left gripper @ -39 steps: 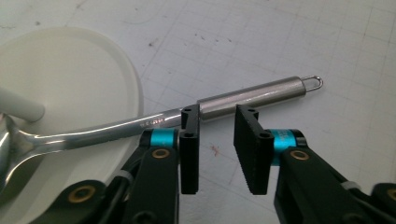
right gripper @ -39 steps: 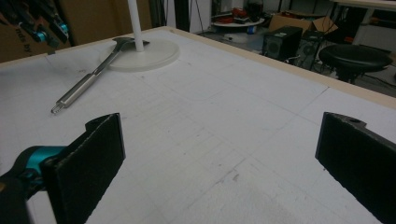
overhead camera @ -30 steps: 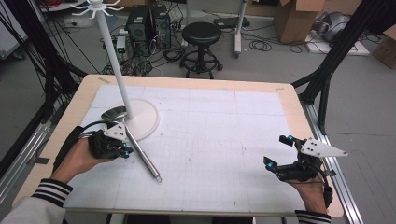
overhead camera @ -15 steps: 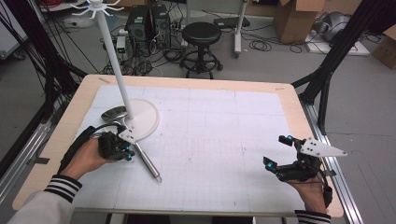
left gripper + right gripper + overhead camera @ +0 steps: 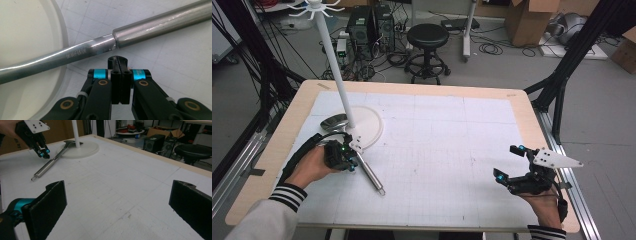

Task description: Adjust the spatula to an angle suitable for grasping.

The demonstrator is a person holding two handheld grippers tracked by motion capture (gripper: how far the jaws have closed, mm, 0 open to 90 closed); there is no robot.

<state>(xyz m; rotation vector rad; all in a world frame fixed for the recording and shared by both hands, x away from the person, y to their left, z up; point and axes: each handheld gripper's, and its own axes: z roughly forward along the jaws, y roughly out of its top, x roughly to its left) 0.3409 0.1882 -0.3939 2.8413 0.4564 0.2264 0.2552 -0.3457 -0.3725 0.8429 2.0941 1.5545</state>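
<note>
The left gripper, at the lower left of the high view, had slid down and back off the ladle over the last second. Its jaws were pressed together, empty, just short of the handle's neck. The ladle lay on the table, bowl against the stand. The right gripper held still, jaws spread. Probably a release or a regrip.
</note>
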